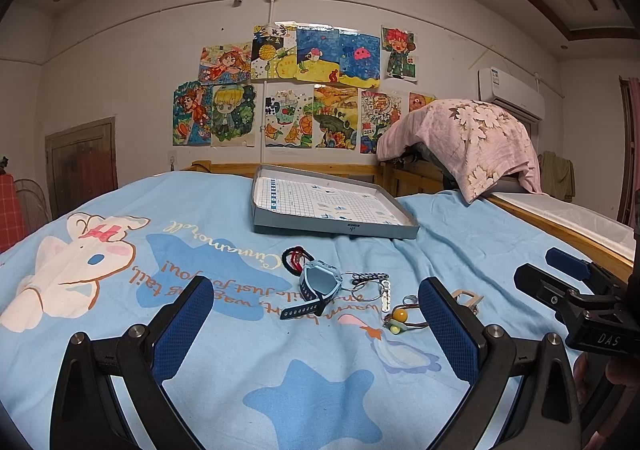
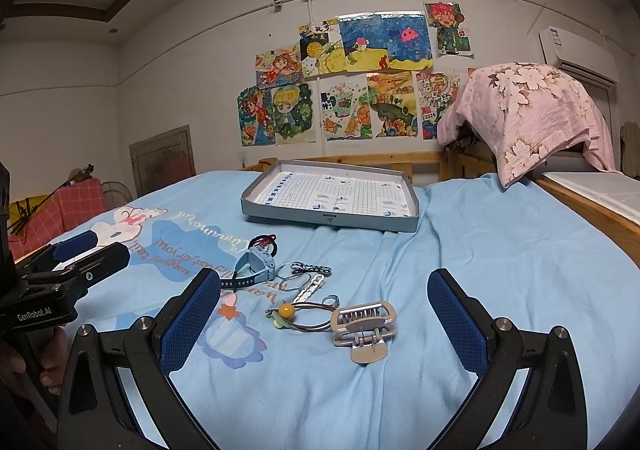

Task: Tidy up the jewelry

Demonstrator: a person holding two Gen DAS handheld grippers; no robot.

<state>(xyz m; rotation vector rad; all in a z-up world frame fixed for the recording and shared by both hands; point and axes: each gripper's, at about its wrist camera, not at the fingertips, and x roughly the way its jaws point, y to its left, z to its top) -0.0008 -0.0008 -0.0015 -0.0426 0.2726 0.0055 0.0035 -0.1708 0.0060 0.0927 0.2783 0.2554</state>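
Note:
Several small accessories lie on a light-blue bedsheet (image 1: 280, 370): a blue watch (image 1: 318, 284), a black and red hair tie (image 1: 295, 258), a metal keyring with chain (image 1: 370, 282), a hair tie with an orange bead (image 1: 400, 316) and a beige claw clip (image 2: 363, 324). A shallow grey box lid (image 1: 336, 228) lies behind them. My left gripper (image 1: 316, 324) is open and empty, just short of the watch. My right gripper (image 2: 324, 314) is open and empty, with the claw clip and bead tie between its fingers.
A wooden bed rail (image 1: 560, 234) runs along the right edge. A pink floral cloth (image 1: 472, 137) covers something at the back right. Drawings (image 1: 296, 89) hang on the far wall. The right gripper's body (image 1: 580, 302) shows in the left wrist view.

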